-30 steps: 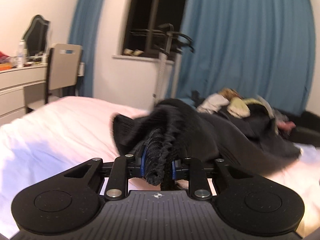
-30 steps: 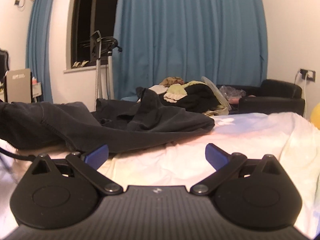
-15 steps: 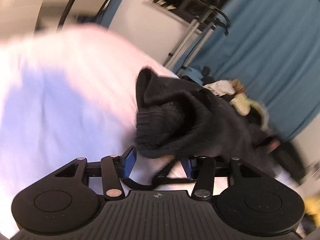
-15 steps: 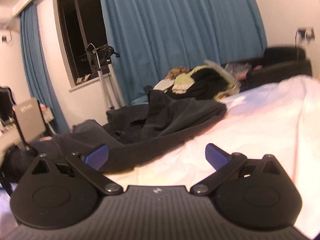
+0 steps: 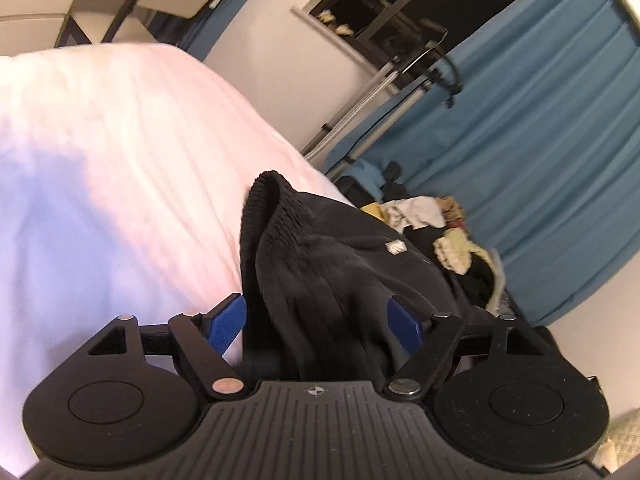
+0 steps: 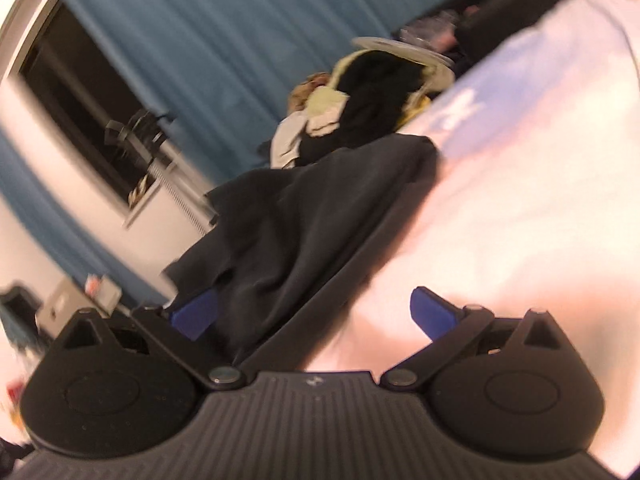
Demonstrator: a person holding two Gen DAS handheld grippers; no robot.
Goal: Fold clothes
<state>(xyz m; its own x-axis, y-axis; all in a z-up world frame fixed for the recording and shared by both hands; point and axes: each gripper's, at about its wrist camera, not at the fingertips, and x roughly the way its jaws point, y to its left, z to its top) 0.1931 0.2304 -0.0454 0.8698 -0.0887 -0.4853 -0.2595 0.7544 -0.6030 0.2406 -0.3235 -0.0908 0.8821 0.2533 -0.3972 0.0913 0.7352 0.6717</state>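
A black garment [image 5: 328,268] with a ribbed cuff lies on the white bed [image 5: 100,184]. My left gripper [image 5: 318,316] is open, its blue pads on either side of the bunched ribbed end, which rests loose between them. In the right wrist view the same black garment [image 6: 304,216] stretches across the bed [image 6: 520,200]. My right gripper [image 6: 316,312] is open, with the garment's near edge lying between its blue pads, closer to the left one.
A pile of mixed clothes [image 5: 448,228] lies at the far side of the bed; it also shows in the right wrist view [image 6: 360,100]. Blue curtains [image 5: 540,120], a window [image 5: 380,4] and a metal stand [image 5: 384,84] are behind.
My left gripper has opened and let go of the black garment, then tilted. My right gripper has rolled sideways and come up to the garment's edge.
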